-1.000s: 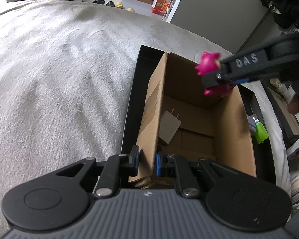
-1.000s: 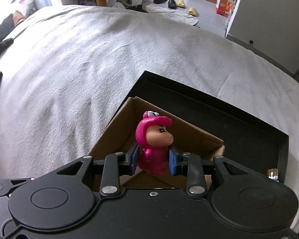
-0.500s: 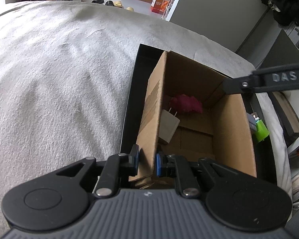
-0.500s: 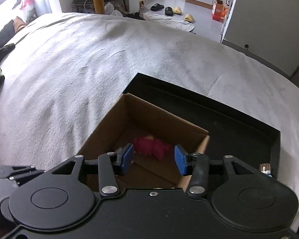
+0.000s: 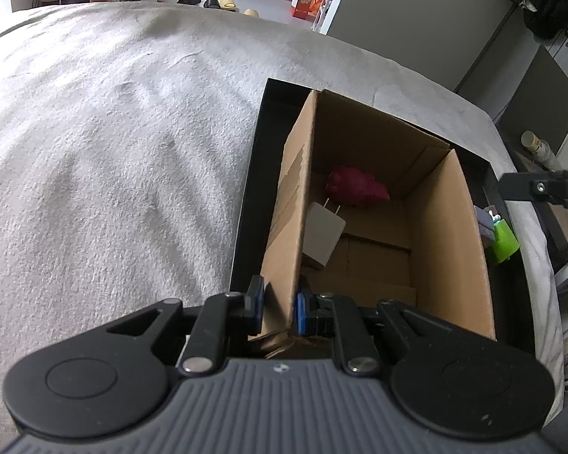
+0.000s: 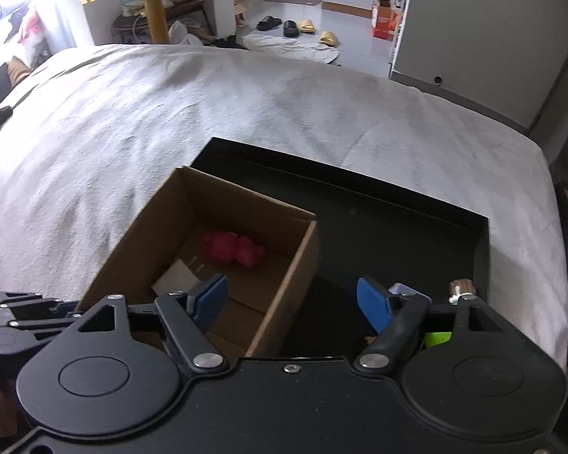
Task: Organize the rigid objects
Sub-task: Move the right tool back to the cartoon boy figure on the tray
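Observation:
An open cardboard box [image 5: 450, 234] [image 6: 287, 283] stands in a black tray [image 5: 246, 204] [image 6: 397, 227] on a grey bed. A pink toy figure [image 5: 354, 189] [image 6: 233, 249] lies on the box floor beside a white plug charger [image 5: 322, 234] [image 6: 178, 280]. My left gripper [image 5: 278, 308] is shut on the box's near left wall. My right gripper [image 6: 293, 300] is open and empty above the box's right wall; its finger also shows in the left wrist view [image 5: 541, 189].
A green object [image 5: 505, 240] [image 6: 437, 338], a lilac piece [image 5: 482, 221] and a small brown-topped figure [image 6: 460, 289] lie in the tray right of the box. The grey blanket [image 5: 113, 151] spreads left and beyond. Furniture stands past the bed's right edge.
My right gripper opened and dropped the pink figure into the box, then drew back to the right and opened wider. My left gripper kept hold of the box wall.

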Available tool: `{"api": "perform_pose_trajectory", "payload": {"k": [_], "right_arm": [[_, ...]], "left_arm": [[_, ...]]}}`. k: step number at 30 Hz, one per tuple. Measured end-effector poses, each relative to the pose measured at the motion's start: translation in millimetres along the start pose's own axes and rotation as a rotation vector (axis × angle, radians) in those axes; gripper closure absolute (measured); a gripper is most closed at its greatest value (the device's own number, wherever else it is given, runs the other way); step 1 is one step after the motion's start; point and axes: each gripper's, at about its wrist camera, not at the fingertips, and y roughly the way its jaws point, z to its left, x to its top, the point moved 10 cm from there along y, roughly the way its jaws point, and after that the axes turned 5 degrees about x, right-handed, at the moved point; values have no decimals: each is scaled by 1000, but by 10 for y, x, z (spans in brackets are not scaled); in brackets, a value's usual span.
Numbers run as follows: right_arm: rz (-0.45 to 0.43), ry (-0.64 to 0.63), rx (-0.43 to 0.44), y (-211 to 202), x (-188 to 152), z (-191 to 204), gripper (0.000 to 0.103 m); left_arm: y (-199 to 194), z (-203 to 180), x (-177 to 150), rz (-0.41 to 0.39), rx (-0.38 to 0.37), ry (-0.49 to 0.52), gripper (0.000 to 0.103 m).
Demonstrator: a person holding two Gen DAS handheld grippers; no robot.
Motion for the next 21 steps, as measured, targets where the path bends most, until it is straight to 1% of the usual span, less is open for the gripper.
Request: {"api": "perform_pose_trajectory", "payload": {"k": [4, 7, 13, 18, 21], "right_arm": [[-6, 14, -2, -27, -66, -134, 22], [-7, 27, 2, -48, -125, -244, 21], [-4, 74, 14, -38, -252, -504, 20], [-13, 143, 17, -29, -355, -763, 20], [-17, 168, 12, -12, -420, -910, 20]], "left_arm": [[1, -9, -9, 5, 14, 9, 88], [3, -16, -6, 5, 30, 15, 88], [-1, -58, -13, 9, 41, 32, 88], [7, -72, -15, 13, 55, 41, 88], [12, -85, -22, 17, 50, 46, 88]]}}
